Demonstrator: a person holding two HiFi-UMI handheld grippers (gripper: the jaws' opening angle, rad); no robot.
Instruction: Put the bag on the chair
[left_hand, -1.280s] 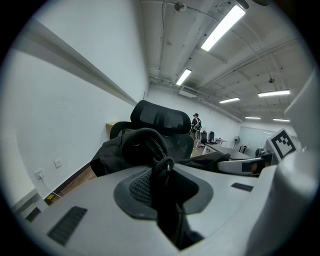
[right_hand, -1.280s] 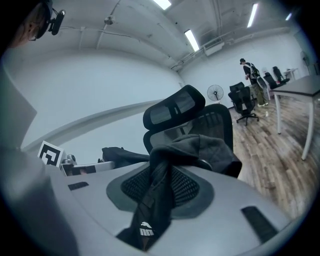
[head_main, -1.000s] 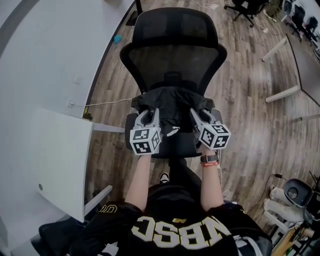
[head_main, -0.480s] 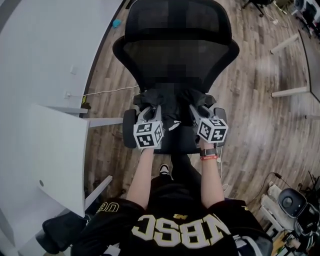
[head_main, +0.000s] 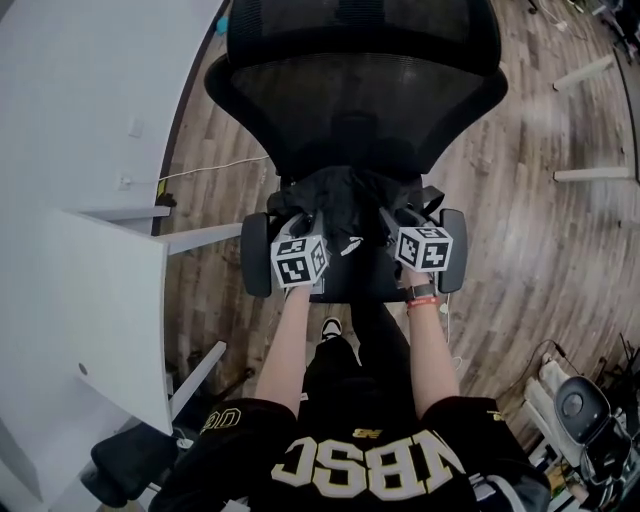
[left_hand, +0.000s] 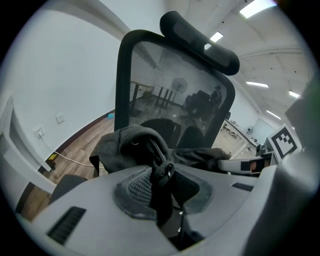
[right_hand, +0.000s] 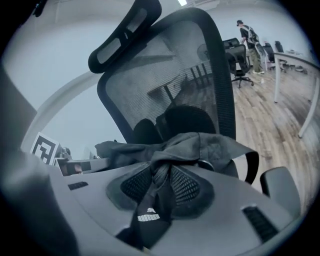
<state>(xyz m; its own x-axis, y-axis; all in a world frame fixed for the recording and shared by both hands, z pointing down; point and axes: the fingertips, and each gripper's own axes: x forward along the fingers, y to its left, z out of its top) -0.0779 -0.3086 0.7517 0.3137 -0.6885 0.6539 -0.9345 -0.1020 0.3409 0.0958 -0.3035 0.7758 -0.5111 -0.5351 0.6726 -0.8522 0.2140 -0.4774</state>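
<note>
Bag (head_main: 345, 195) held low over the chair (head_main: 350, 100)
Left gripper (left_hand: 162, 180) clamps its zipper edge, right gripper (right_hand: 162, 187) a fabric fold. Released before it rests there, it could slump forward and slide off.

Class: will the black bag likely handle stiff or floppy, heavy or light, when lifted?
Probably floppy: the bag bunches and folds between the left tongs and right tongs. Likely light: two pinches of fabric seem to hold it.
</note>
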